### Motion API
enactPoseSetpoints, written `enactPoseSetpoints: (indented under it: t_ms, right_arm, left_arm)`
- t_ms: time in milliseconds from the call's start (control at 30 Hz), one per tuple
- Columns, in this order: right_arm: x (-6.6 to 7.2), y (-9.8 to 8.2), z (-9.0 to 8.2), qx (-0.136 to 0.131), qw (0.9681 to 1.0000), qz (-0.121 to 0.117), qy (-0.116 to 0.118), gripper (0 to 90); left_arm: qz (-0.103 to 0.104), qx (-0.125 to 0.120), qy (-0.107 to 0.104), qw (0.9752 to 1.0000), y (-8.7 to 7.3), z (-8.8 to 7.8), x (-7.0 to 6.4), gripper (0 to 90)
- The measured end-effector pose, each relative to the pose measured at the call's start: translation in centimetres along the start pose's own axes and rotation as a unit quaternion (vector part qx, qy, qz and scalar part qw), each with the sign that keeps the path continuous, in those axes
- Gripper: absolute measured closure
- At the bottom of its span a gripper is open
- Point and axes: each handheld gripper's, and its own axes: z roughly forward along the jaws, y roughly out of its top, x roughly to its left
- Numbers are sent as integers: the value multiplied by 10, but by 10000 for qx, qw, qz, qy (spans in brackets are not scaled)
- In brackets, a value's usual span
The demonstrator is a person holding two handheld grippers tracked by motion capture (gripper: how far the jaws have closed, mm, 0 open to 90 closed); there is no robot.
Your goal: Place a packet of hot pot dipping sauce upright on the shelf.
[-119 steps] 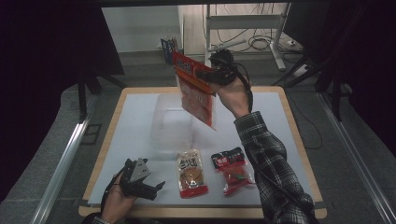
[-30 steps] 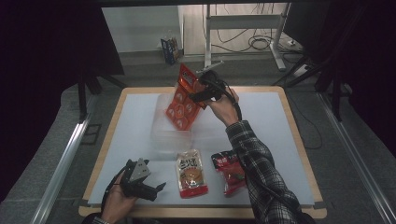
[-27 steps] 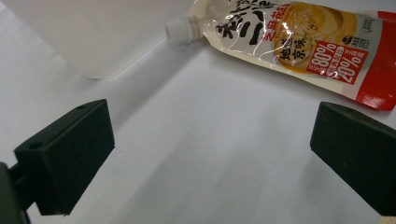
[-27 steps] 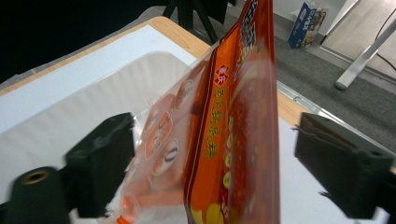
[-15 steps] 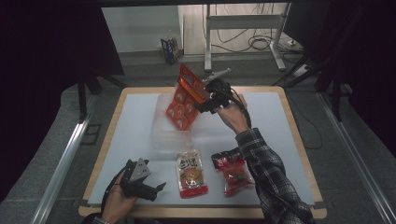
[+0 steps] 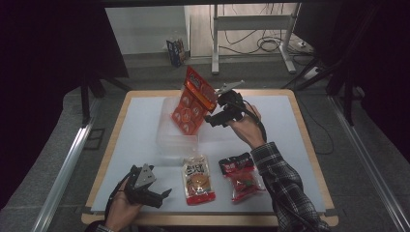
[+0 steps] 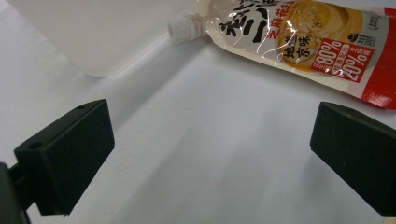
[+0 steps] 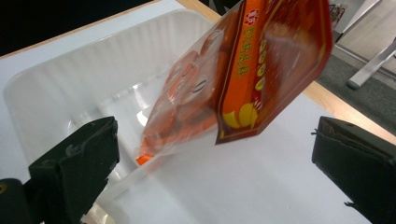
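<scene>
Over the far middle of the white table (image 6: 140,125), right gripper (image 6: 212,118) with jaws spread as wide as they go, just been opening, nothing clamped between the pads. Orange snack bag (image 6: 193,101) loose just ahead of those jaws at about ten o'clock from the gripper, standing tilted with its lower end down inside the clear plastic bin (image 6: 167,137) and its upper edge leaning out over the rim. In the right gripper view, same bag (image 8: 243,79) hanging between and beyond the two black jaws, touching neither, lower corner against the bin (image 8: 56,88) wall. At the near edge, around seven o'clock on the table, left gripper (image 6: 154,195) resting low, jaws wide apart and empty. Spouted pouch (image 6: 197,179) and red packet (image 6: 243,176) flat side by side at six o'clock, just in front of the bin.
</scene>
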Motion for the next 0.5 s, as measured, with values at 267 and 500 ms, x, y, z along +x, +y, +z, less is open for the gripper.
enactPoseSetpoints:
  t_ms: [267, 500]
  right_arm:
    - [7, -14, -7, -68, 9998, -19, 167, 0]
    - [13, -29, -11, -23, 9997, -87, 245, 0]
  left_arm:
    - [17, 17, 6, 10000, 0, 0, 0, 0]
    - [13, 6, 19, 10000, -1, 0, -1, 0]
